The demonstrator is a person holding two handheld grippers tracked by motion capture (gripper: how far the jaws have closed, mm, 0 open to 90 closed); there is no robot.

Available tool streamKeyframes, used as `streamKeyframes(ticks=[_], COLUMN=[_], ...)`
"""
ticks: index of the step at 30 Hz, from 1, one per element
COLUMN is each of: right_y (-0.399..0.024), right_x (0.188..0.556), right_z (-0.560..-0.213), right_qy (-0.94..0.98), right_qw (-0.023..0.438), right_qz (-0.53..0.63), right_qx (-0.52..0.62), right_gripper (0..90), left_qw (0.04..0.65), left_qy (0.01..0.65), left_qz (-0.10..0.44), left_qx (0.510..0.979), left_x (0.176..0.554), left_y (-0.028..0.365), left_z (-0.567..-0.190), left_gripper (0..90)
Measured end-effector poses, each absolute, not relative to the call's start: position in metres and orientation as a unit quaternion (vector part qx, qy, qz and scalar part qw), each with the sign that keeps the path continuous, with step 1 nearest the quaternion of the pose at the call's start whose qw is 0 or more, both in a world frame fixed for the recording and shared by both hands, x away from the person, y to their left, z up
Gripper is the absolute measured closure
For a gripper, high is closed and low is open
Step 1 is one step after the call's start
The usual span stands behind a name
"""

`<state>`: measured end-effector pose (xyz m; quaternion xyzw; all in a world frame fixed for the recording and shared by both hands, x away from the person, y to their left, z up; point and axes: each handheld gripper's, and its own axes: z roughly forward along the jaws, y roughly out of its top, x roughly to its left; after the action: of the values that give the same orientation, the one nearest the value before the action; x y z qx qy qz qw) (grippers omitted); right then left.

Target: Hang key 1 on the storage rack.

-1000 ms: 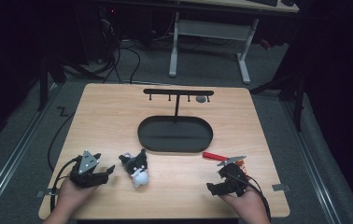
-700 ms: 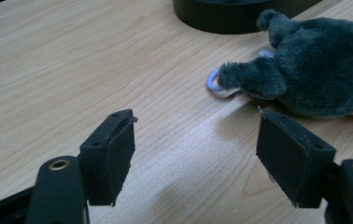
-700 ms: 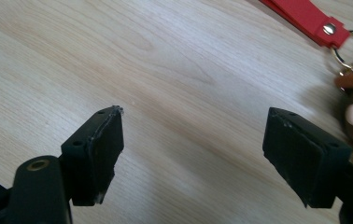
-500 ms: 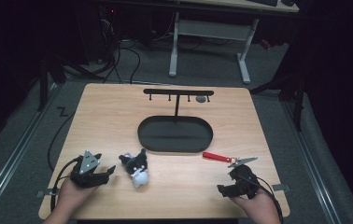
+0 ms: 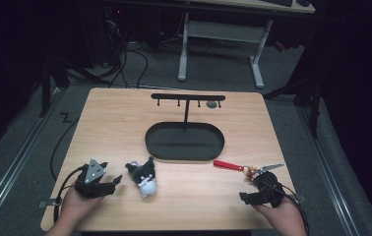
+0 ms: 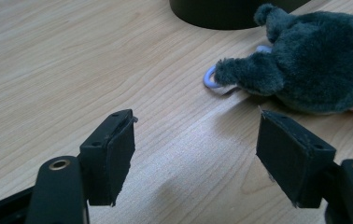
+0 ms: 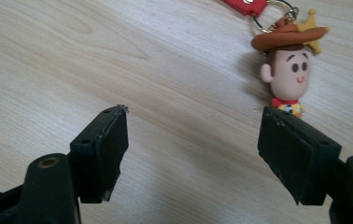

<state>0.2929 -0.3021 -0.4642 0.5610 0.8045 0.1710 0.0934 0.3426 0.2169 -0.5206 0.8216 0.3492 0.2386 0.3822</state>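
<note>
Both grippers empty, keychains waiting.
Your right gripper (image 7: 191, 128) had just been narrowing, nothing between; next, close on the cowboy-figure keychain (image 7: 289, 70). Your left gripper (image 6: 195, 140) gaped beside the grey plush keychain (image 6: 305, 70).

the red strap (image 7: 244, 5) is cut off at the top edge. the plush toy (image 6: 314, 60) runs off the right edge.
</note>
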Motion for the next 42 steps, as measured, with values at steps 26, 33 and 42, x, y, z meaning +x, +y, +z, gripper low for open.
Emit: streamKeyframes(ticks=[26,33,42], right_y=[-0.327,-0.327,-0.330], right_x=[0.324,0.332,0.347], right_z=[-0.461,-0.466,-0.470], right_qy=[0.800,0.801,0.804], right_qw=[0.068,0.064,0.066], right_qz=[0.148,0.144,0.124], right_qx=[0.577,0.578,0.578], right_gripper=[29.8,29.6,31.8], left_qw=[0.379,0.378,0.377], left_qy=[0.350,0.349,0.349], left_qz=[0.239,0.238,0.237], left_qx=[0.823,0.824,0.825], left_x=[0.343,0.343,0.344], left_y=[0.217,0.217,0.217], left_z=[-0.521,-0.521,-0.522], left_gripper=[28.3,28.3,28.2])
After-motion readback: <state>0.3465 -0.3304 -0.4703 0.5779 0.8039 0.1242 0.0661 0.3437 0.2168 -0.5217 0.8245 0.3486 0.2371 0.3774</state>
